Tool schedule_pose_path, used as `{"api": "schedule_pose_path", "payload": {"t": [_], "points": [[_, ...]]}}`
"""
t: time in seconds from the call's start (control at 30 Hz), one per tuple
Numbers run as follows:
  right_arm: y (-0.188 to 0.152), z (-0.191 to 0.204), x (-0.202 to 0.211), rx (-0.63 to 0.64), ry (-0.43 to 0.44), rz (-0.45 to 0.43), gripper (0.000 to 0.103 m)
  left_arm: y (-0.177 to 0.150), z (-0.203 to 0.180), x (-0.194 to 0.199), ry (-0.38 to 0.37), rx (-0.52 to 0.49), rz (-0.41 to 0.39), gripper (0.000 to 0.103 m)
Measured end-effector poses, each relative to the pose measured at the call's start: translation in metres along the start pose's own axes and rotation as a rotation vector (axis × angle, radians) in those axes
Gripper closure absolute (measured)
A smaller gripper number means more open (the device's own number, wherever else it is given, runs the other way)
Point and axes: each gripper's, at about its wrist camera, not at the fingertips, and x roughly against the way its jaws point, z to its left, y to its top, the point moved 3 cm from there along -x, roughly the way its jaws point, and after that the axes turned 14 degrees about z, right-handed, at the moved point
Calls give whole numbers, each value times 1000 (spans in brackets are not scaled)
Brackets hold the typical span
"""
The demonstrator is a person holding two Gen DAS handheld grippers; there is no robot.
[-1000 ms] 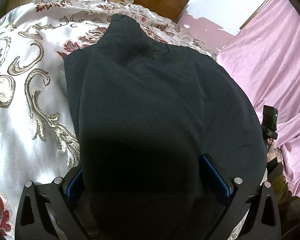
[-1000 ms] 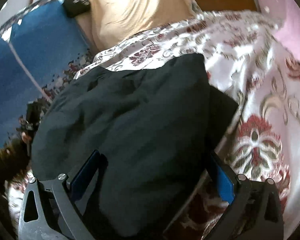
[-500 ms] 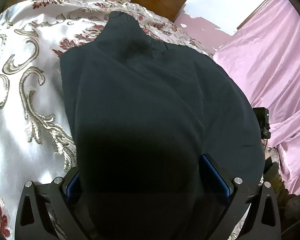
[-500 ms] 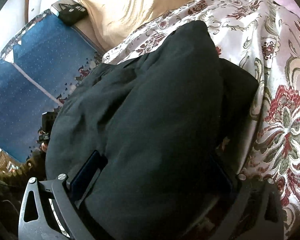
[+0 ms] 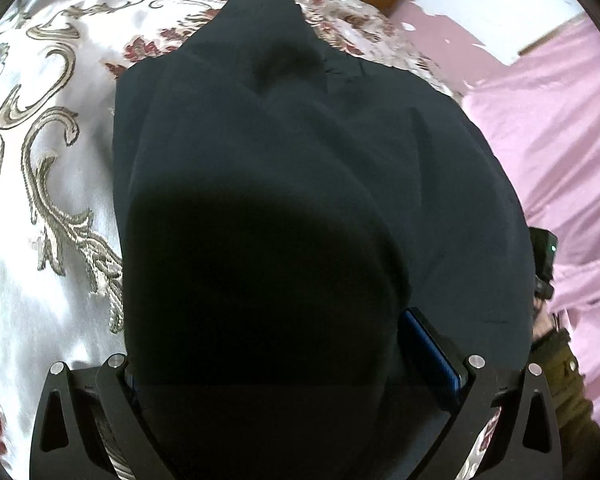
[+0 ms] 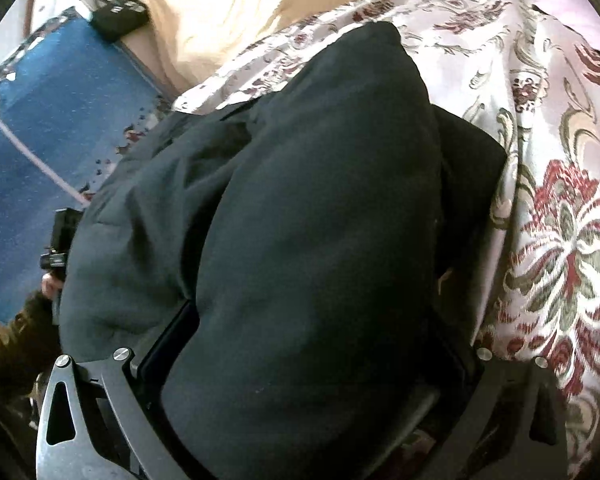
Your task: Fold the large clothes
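The dark garment (image 5: 300, 184) lies on the patterned bedspread (image 5: 40, 168), a thick fold of it draped over both claws. The left claw (image 5: 284, 364) and the right claw (image 6: 312, 360) each stand wide, with cloth bulging between the fingers; whether either truly pinches it I cannot tell. The risk is slippage: heavy, smooth cloth could slide off the garment's lifted fold, letting layers shear apart and land crooked, or one side could trail and drag the bedspread beneath the garment.
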Motion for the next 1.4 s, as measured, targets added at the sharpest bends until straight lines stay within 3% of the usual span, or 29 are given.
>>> {"api": "schedule_pose_path", "payload": {"t": [0.1, 0.23, 0.37, 0.53, 0.63, 0.77, 1.03, 1.4], "points": [[-1, 1, 1, -54, -31, 17, 1, 0, -6, 0, 36, 4, 13, 2], [-4, 9, 1, -100, -90, 29, 4, -3, -14, 7, 70, 2, 1, 17], [-6, 32, 9, -18, -192, 8, 27, -8, -23, 21, 130, -4, -35, 36], [-7, 54, 25, 52, -280, -7, 56, -14, -41, 39, 186, -26, -78, 70], [-4, 72, 41, 72, -326, -25, 70, -17, -53, 50, 237, -46, -101, 78], [2, 98, 60, 109, -387, -34, 77, -22, -68, 71, 258, -48, -133, 81], [-1, 152, 99, 156, -354, -76, 79, -59, -81, 111, 297, -55, -149, 82], [-59, 208, 118, 199, -311, -91, 79, -149, -80, 145, 325, -34, -172, 82]]}}
